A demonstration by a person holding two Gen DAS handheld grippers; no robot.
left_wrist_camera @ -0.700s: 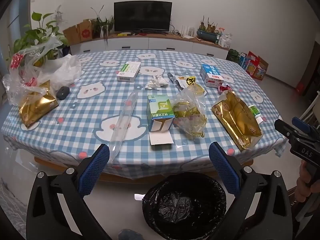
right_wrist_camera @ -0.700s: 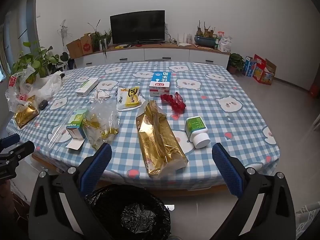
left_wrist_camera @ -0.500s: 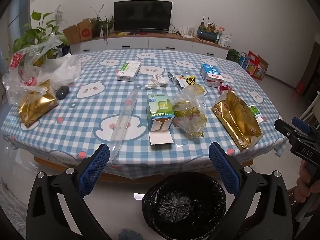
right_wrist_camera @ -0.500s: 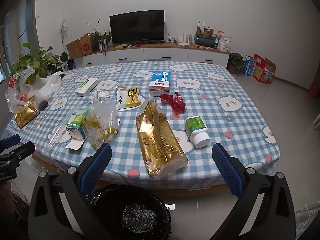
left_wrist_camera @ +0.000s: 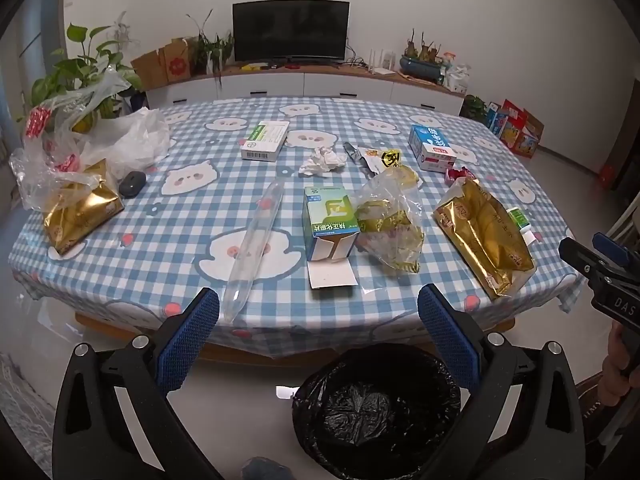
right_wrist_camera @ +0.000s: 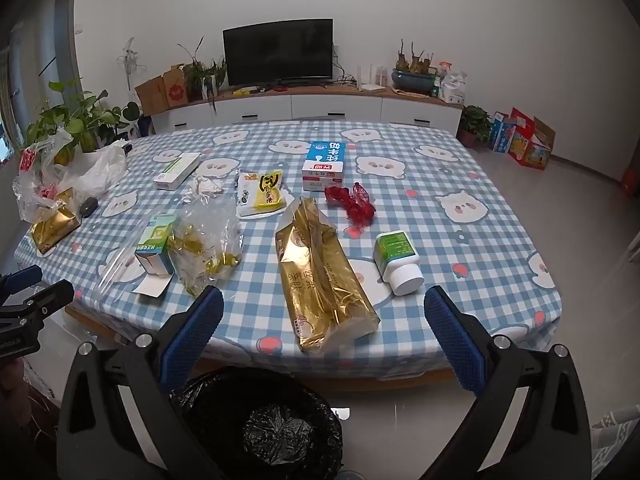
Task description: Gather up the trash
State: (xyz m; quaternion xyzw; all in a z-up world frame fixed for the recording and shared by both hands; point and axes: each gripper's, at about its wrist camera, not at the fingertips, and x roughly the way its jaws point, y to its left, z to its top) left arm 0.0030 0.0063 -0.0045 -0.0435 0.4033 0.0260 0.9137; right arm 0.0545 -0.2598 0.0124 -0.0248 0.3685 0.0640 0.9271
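Bin (left_wrist_camera: 376,408) rim behind left gripper (left_wrist_camera: 318,320)

Nothing has visibly changed: both grippers, left (left_wrist_camera: 318,312) and right (right_wrist_camera: 323,312), hang wide open as before over the bin (left_wrist_camera: 376,408).

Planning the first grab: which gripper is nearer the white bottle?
Right. The right gripper hangs just before the white bottle; the left gripper is farther left.

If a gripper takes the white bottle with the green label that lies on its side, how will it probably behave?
The white bottle is round and lies on its side on the table, so a push would probably roll it. Its smooth plastic may slip between the jaws. It looks rigid, so it should keep its shape.
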